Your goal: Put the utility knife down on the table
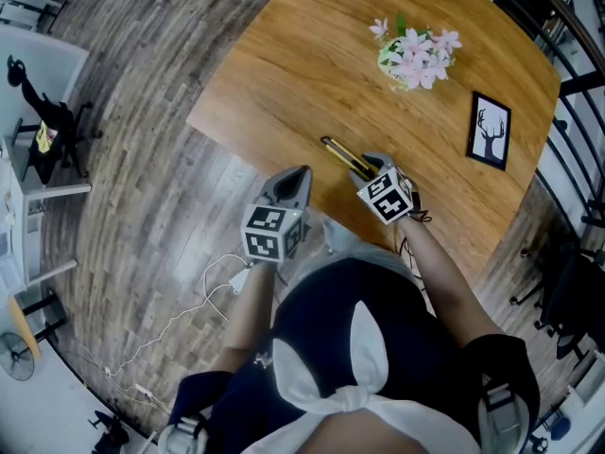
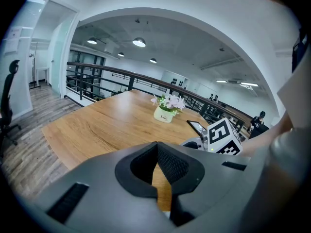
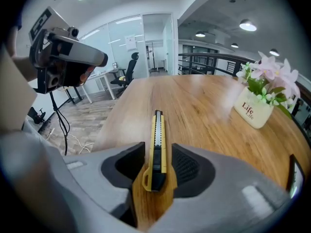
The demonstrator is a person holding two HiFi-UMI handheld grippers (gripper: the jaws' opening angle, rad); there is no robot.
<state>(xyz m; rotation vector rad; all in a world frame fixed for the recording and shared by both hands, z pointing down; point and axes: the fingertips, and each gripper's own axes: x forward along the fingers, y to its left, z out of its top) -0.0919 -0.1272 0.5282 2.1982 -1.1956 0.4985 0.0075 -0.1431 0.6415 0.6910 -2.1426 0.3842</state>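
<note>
The yellow and black utility knife (image 1: 344, 155) lies flat on the wooden table (image 1: 284, 74), near its front edge. My right gripper (image 1: 371, 165) sits low over the knife's near end. In the right gripper view the knife (image 3: 157, 135) rests between the pads of the right gripper (image 3: 158, 152) with a gap on each side, so the jaws stand open and do not press it. My left gripper (image 1: 295, 183) hovers at the table's near corner, to the left of the knife. Its tips (image 2: 157, 147) meet with nothing between them.
A white pot of pink flowers (image 1: 416, 57) and a black picture frame (image 1: 490, 130) lie further back on the table. A white cable (image 1: 189, 310) trails on the wood floor at the left. A black railing (image 2: 121, 79) runs behind the table.
</note>
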